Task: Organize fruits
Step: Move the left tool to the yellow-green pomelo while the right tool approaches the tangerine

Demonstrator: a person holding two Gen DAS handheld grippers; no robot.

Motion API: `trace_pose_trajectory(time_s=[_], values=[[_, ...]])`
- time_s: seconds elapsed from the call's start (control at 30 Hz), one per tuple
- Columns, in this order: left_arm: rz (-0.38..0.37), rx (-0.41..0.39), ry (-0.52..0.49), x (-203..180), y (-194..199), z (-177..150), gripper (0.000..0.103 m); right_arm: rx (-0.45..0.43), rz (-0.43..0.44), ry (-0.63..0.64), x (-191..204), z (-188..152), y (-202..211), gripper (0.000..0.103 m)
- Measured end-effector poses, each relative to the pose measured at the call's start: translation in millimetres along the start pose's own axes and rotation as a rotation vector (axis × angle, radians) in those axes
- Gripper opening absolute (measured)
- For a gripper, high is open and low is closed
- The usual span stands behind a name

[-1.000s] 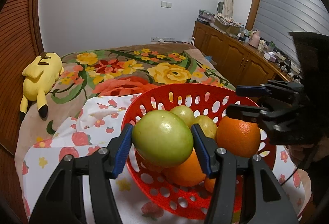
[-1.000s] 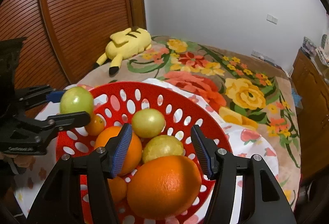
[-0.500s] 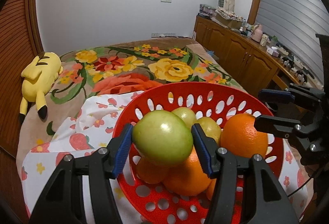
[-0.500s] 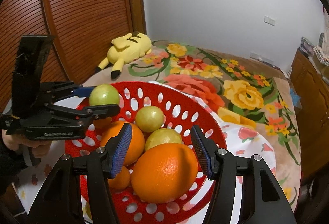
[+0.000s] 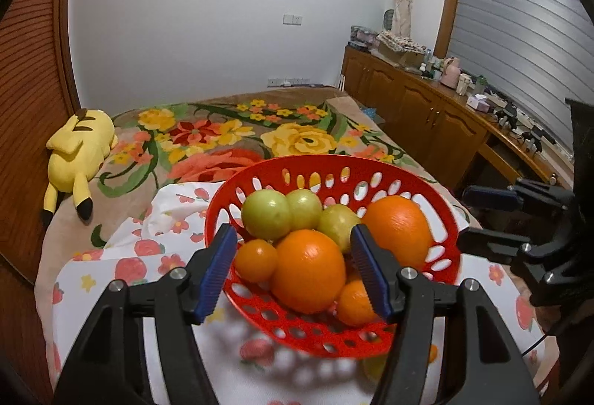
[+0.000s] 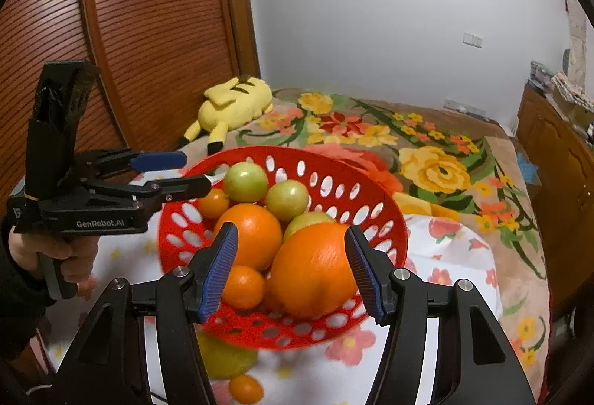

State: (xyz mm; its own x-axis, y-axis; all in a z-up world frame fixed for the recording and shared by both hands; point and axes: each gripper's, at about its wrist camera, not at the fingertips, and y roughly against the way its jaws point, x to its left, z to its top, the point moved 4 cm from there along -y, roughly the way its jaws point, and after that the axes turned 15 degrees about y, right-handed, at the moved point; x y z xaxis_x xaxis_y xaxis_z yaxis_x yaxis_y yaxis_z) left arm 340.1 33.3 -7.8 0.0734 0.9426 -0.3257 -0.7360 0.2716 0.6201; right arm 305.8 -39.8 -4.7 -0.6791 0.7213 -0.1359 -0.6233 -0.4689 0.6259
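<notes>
A red perforated basket (image 5: 441, 219) (image 6: 375, 215) holds oranges and green fruits on a strawberry-print cloth. A green fruit (image 5: 266, 213) (image 6: 245, 181) lies at the basket's far left among the others. My left gripper (image 5: 295, 269) is open and empty, just short of the basket; it also shows in the right wrist view (image 6: 178, 172). My right gripper (image 6: 289, 269) is open around a big orange (image 6: 315, 269) without gripping it; it shows in the left wrist view (image 5: 482, 215). A yellow-green fruit (image 6: 226, 356) and a small orange (image 6: 245, 388) lie on the cloth outside the basket.
The cloth (image 5: 122, 256) covers a table beside a bed with a floral blanket (image 5: 230, 133). A yellow plush toy (image 5: 80, 148) lies on the bed. A wooden sideboard (image 5: 427, 107) stands at the right, a slatted wooden door (image 6: 130, 33) at the left.
My left gripper opened and let the green fruit go into the basket, then drew back. My right gripper stayed open over the big orange and pulled back slightly.
</notes>
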Motion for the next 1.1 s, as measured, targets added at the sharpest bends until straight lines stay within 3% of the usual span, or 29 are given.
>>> trace_pose_trajectory(time_s=[0.47,1.1], values=[[-0.022,-0.016,-0.041,-20.1,44.5,-56.8,0.065,-0.008,-0.019,-0.038,42.8,-47.3,39.9,0.062],[-0.008,0.002,-0.065,-28.8,69.9,-110.5,0.066,0.027,-0.028,-0.066,80.1,-97.7,49.4,0.062]])
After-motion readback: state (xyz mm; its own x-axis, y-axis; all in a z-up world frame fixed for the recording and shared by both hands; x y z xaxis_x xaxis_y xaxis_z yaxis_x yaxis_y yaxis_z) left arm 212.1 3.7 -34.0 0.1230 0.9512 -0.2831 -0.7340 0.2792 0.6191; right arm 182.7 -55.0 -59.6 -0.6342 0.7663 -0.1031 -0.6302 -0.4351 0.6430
